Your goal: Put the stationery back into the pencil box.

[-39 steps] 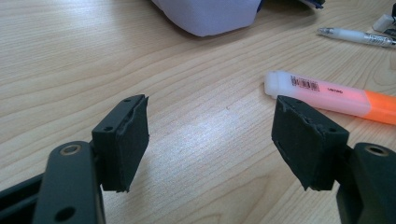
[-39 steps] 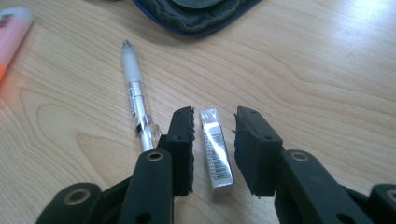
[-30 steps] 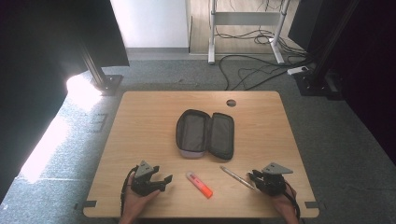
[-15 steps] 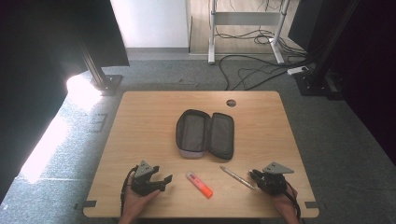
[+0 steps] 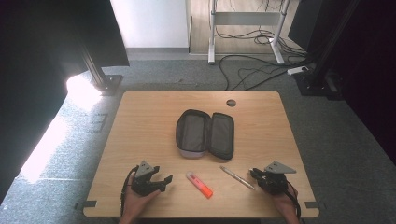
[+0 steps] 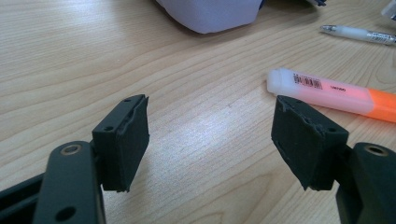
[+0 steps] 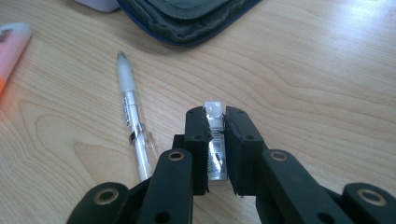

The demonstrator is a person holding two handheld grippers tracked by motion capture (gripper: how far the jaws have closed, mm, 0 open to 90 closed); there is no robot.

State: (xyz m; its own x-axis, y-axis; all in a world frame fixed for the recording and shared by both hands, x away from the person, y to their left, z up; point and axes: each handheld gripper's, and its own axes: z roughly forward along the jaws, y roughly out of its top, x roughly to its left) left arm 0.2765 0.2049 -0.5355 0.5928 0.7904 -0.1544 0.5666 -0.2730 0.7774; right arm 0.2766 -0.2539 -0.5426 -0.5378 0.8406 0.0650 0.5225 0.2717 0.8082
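Observation:
An open dark grey pencil case (image 5: 205, 134) lies at the table's middle. In front of it are an orange-and-pink highlighter (image 5: 200, 184) and a clear white pen (image 5: 237, 177). My left gripper (image 5: 164, 179) rests on the table left of the highlighter (image 6: 327, 91), jaws open (image 6: 210, 126) with bare wood between them. My right gripper (image 5: 253, 172) sits right of the pen (image 7: 133, 126). Its jaws have just been closing and are now shut (image 7: 215, 121) on a small white-capped stick with a silver label (image 7: 215, 109).
The wooden table (image 5: 140, 121) has a round cable hole (image 5: 231, 102) at its back edge. Beyond it are desk legs and cables (image 5: 252, 70) on the floor. The pencil case's edge (image 7: 187, 16) lies just ahead of my right gripper.

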